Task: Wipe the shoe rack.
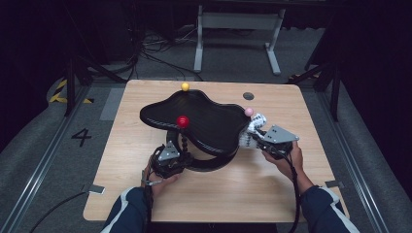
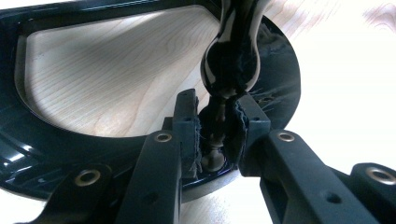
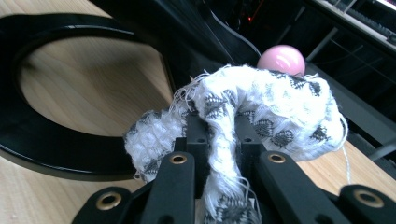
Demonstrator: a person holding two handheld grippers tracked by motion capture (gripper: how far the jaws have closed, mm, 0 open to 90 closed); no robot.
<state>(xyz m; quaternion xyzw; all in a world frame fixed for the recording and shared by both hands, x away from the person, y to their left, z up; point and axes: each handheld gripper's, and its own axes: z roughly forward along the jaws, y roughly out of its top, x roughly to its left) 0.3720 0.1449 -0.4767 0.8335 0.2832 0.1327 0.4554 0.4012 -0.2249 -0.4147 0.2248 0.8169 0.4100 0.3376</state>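
Right gripper point(image 3: 218, 140) clamps white cloth point(image 3: 261, 107) beside black stand point(image 1: 204, 121).

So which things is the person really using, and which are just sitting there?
In use:
- black stand, its thin stem pinched by the left gripper
- white patterned cloth, clamped in the right gripper, beside the stand's pink ball

Just there:
- wooden table
- yellow ball and red ball on the stand
- cables on the floor
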